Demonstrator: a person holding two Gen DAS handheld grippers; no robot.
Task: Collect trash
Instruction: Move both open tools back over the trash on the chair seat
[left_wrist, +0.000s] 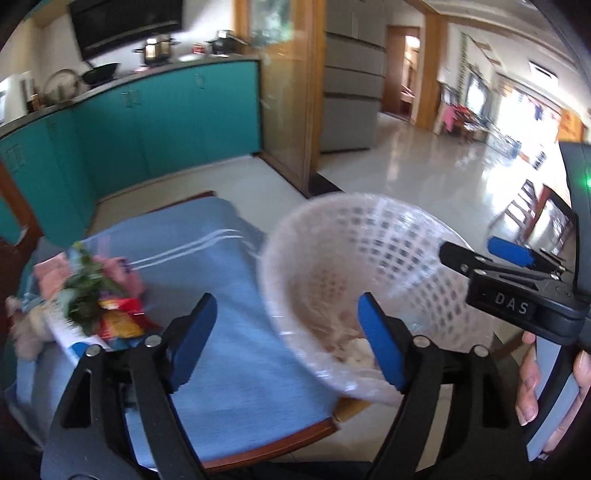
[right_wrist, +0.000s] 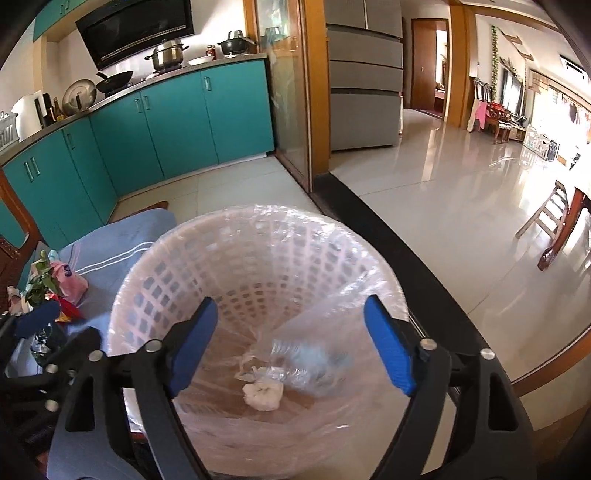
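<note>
A white lattice waste basket (left_wrist: 332, 229) lined with a clear bag stands beside the blue cloth (left_wrist: 207, 251). My right gripper (right_wrist: 291, 301) hangs open over the basket (right_wrist: 221, 258). Below it lie a crumpled white tissue (right_wrist: 263, 396) and a blurred clear plastic piece (right_wrist: 310, 363). My left gripper (left_wrist: 286, 300) is open and holds nothing, with the basket's near rim between its fingers but untouched. A trash pile (left_wrist: 92, 291) of green leaves, a pink wrapper and a red-yellow snack wrapper (left_wrist: 122, 321) rests on the cloth at the left.
The cloth covers a wooden-edged seat (left_wrist: 295, 439). Teal kitchen cabinets (right_wrist: 177, 122) run along the back left. A glossy tiled floor (right_wrist: 443, 192) spreads to the right, with a wooden chair (right_wrist: 546, 214) at its far side. A hand (left_wrist: 532, 384) grips the right gripper's handle.
</note>
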